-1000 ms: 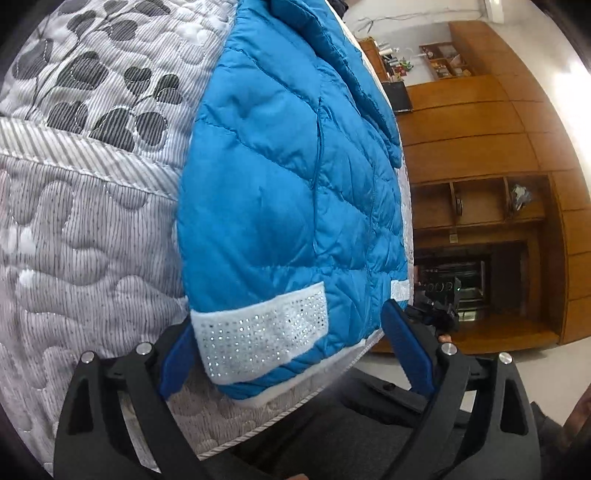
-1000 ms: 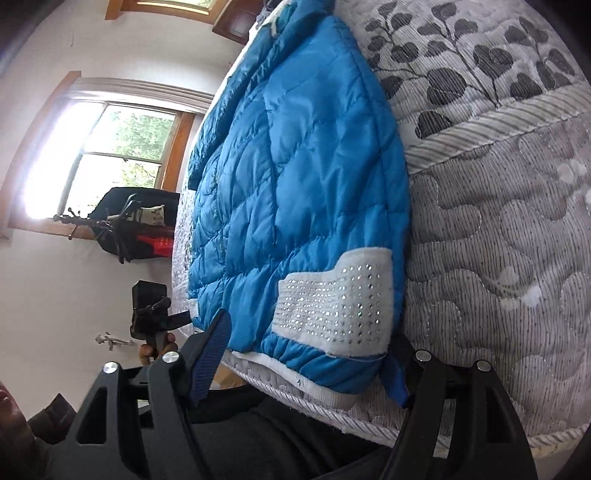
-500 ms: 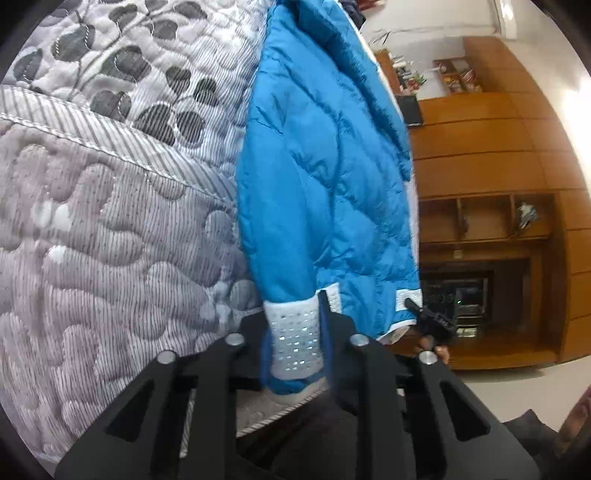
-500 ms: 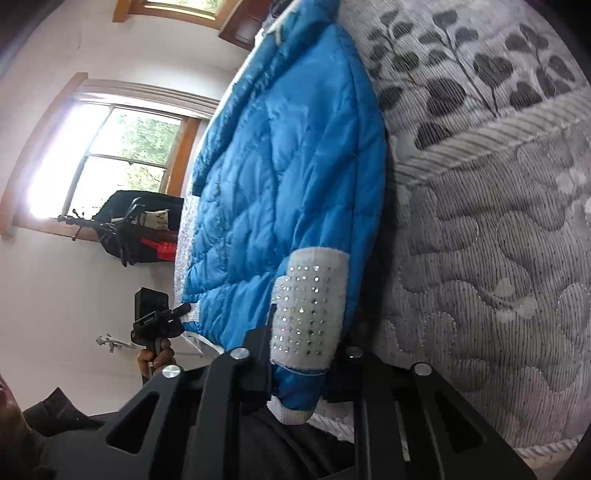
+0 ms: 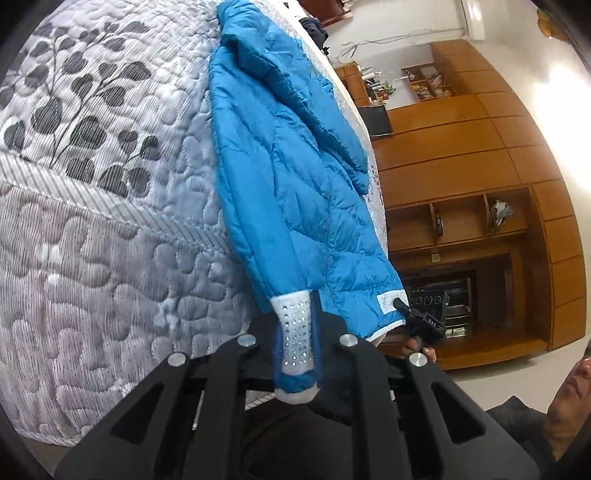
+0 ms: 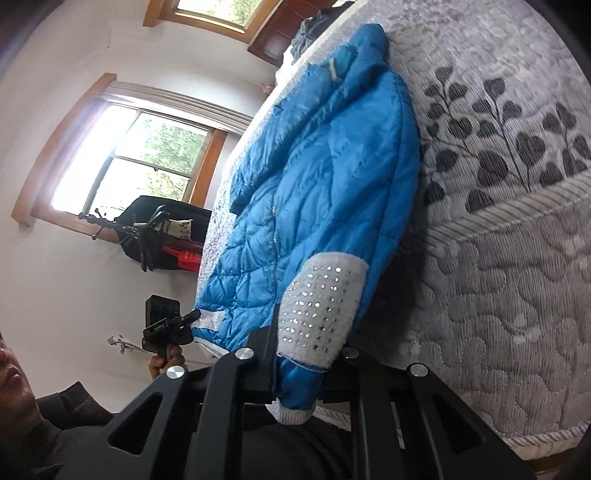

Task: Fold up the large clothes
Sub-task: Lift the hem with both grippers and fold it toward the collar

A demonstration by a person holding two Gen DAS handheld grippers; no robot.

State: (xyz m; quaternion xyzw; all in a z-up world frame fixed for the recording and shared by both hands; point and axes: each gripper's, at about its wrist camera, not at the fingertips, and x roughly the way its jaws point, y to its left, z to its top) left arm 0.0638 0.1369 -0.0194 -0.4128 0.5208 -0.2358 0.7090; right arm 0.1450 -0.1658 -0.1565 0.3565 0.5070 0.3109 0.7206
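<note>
A blue quilted puffer jacket [image 5: 288, 177] lies lengthwise on a grey leaf-patterned bedspread [image 5: 92, 258], with its hood at the far end. My left gripper [image 5: 295, 354] is shut on one hem corner, pinching the white studded patch [image 5: 293, 332]. In the right wrist view the same jacket [image 6: 325, 177] stretches away, and my right gripper [image 6: 306, 358] is shut on the other hem corner at its studded patch [image 6: 321, 306]. Each view also shows the other gripper holding the far corner: the right gripper [image 5: 424, 321] and the left gripper [image 6: 170, 328]. The hem is held up off the bed edge.
The bedspread [image 6: 498, 295] spreads wide beside the jacket. Dark clothes [image 5: 314, 29] lie at the bed's far end. Wooden cabinets and shelves [image 5: 461, 221] stand past one side, and a window [image 6: 140, 162] and a black bag on a rack [image 6: 162, 229] past the other. A person's dark clothing fills the bottom.
Both grippers were open around the hem corners one second ago. They have since shut on the studded patches and drawn the hem up and back from the bed edge.
</note>
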